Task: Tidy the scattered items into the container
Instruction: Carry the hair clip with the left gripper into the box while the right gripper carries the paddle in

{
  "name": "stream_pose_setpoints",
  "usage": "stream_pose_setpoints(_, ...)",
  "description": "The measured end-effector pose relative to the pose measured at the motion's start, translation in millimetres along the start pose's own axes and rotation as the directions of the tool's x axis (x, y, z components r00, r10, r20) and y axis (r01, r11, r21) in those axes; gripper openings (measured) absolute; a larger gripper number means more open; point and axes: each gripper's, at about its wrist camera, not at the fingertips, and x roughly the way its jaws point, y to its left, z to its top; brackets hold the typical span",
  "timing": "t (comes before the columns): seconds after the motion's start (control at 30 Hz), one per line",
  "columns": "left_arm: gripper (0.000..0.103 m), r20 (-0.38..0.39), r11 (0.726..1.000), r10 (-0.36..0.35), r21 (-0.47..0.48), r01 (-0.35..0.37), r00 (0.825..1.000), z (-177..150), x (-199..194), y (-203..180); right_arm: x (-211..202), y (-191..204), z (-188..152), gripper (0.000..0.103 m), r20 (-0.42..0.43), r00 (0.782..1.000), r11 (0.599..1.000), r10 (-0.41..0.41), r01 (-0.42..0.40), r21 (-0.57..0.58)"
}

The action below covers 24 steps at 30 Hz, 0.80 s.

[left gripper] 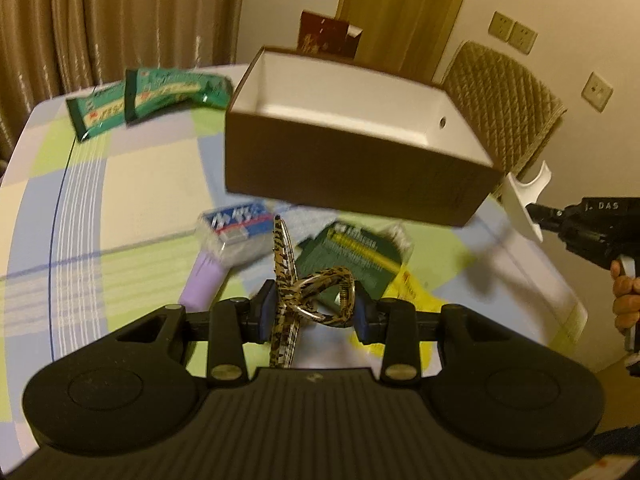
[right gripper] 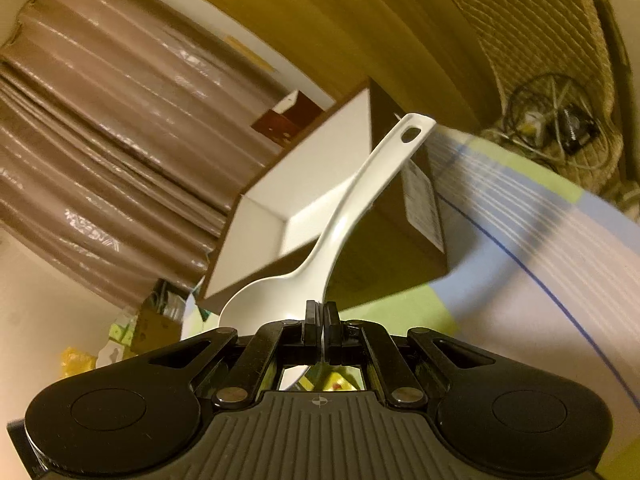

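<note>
Tools both loaded — brown box [left gripper: 344,176] sits open on the checked bench [left gripper: 132,184].
Left tool [left gripper: 316,312] pinches a leopard-print hair clip [left gripper: 316,292]; right tool [right gripper: 321,320] clamps a white rice spoon [right gripper: 340,216] by its bowl — handle pointing at the box.

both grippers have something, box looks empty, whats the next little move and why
Probably carry the left gripper, shut on the patterned hair clip, forward over the open box and release; the box sits just ahead, and the clip is already off the table.
</note>
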Motion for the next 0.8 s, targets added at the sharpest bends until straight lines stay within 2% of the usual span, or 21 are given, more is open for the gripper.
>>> stream_pose_setpoints(0.3, 0.033, 0.093, 0.997, -0.072, 0.026, 0.069, 0.993, 62.2, 10.9, -8.9, 35.0, 20.9, 30.7, 0.0, -0.021, 0.999, 0.996, 0.035, -0.037, -0.081)
stream_pose_setpoints(0.43, 0.033, 0.111, 0.995, -0.091, 0.039, 0.087, 0.99, 92.6, 25.3, -12.0, 57.9, 30.1, 48.7, 0.0, -0.029, 0.999, 0.994, 0.041, -0.044, -0.104)
stream_pose_setpoints(0.63, 0.033, 0.124, 0.994, -0.093, 0.069, 0.085, 0.988, 140.9, 56.0, -14.6, 95.7, 41.8, 72.2, 0.0, -0.049, 0.998, 0.993, 0.032, -0.037, -0.115)
stream_pose_setpoints(0.8, 0.033, 0.11, 0.993, -0.076, 0.093, 0.066, 0.991, 174.0, 89.0, -14.9, 132.0, 44.5, 87.8, 0.0, -0.084, 0.996, 0.992, -0.027, 0.016, -0.122)
